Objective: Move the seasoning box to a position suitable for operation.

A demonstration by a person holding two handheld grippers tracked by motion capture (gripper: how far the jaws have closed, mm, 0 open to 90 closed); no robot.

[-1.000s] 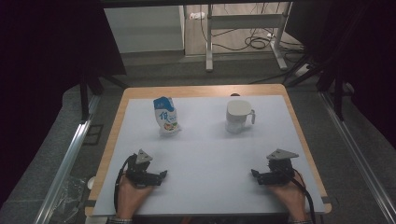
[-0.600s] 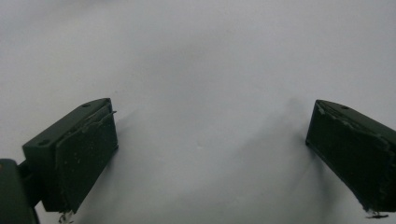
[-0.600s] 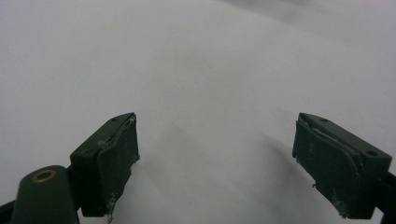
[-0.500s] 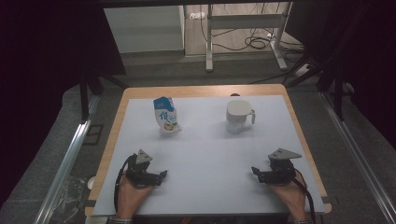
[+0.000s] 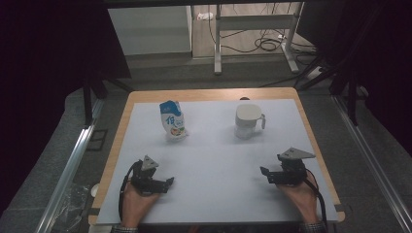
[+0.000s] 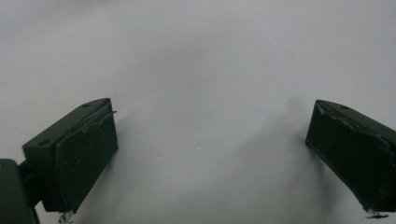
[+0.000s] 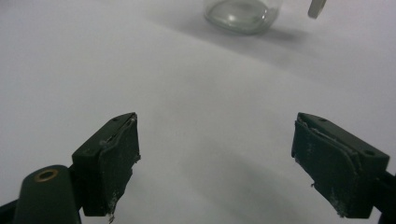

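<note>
The left gripper rests on the near-left bench, fingers spread wide, empty. Well beyond it, far left, stands the milk carton; far right, the lidded mug. The right gripper, near right, fingers wide too, likely poised to reach forward.

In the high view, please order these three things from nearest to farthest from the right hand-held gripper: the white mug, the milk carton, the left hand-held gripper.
From the right hand-held gripper:
1. White mug, far side of the table, right of centre.
2. Left hand-held gripper, near edge, at the left.
3. Milk carton, far side, left of centre.
</note>
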